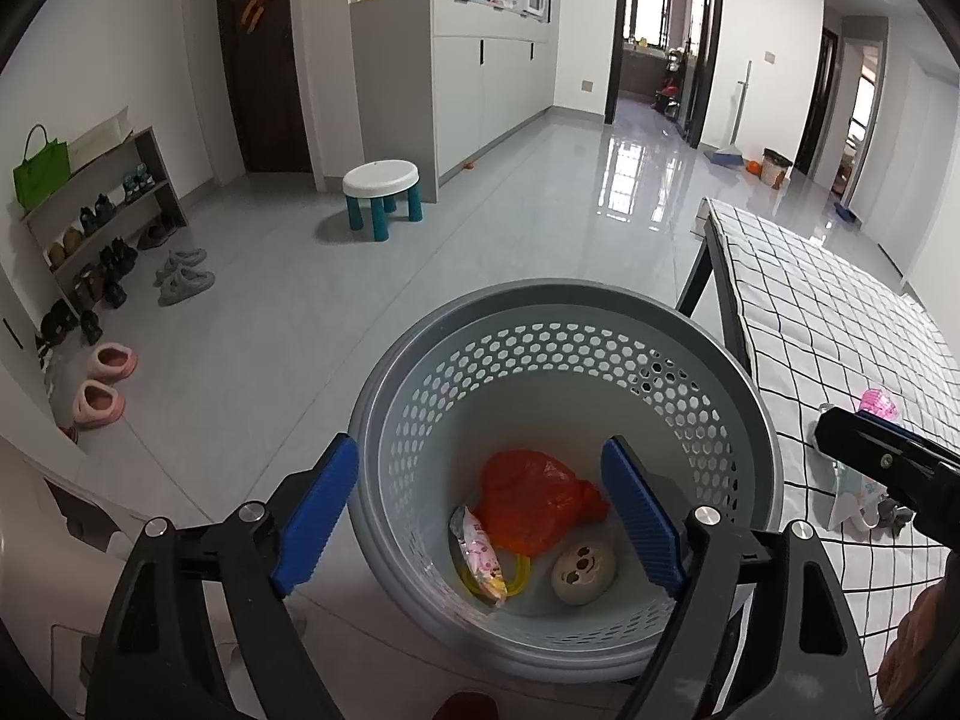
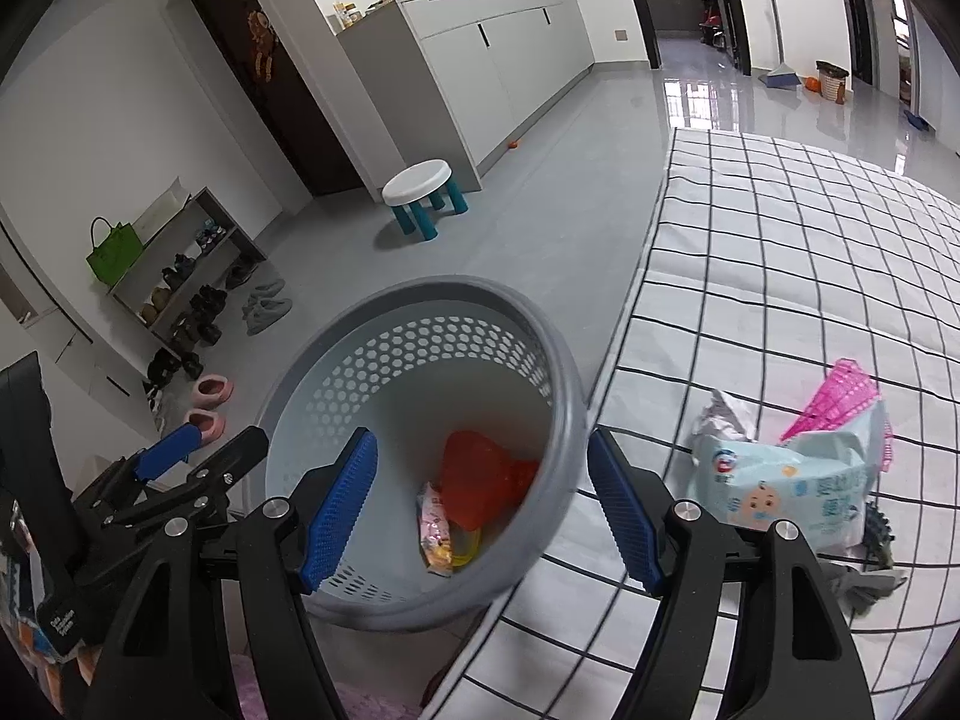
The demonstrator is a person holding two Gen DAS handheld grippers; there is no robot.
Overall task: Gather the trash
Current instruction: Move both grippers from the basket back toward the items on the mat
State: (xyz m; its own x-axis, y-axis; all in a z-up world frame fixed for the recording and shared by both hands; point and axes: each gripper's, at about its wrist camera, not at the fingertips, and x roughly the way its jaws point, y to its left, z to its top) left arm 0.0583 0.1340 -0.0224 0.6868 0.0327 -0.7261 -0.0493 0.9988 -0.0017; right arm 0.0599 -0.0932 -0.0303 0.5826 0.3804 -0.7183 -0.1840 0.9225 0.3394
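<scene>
A grey perforated basket stands on the floor beside the checked table. Inside lie a red plastic bag, a snack wrapper, a yellow ring and a white ball with a face. My left gripper hangs open above the basket, nothing between its pads. My right gripper is open too, straddling the basket's rim at the table edge. On the cloth to its right lie a wet-wipes pack, crumpled paper, a pink mesh piece and a dark grey scrap.
A white stool with teal legs stands on the open grey floor beyond the basket. A shoe rack and pink slippers line the left wall. The table's dark leg rises close to the basket's right.
</scene>
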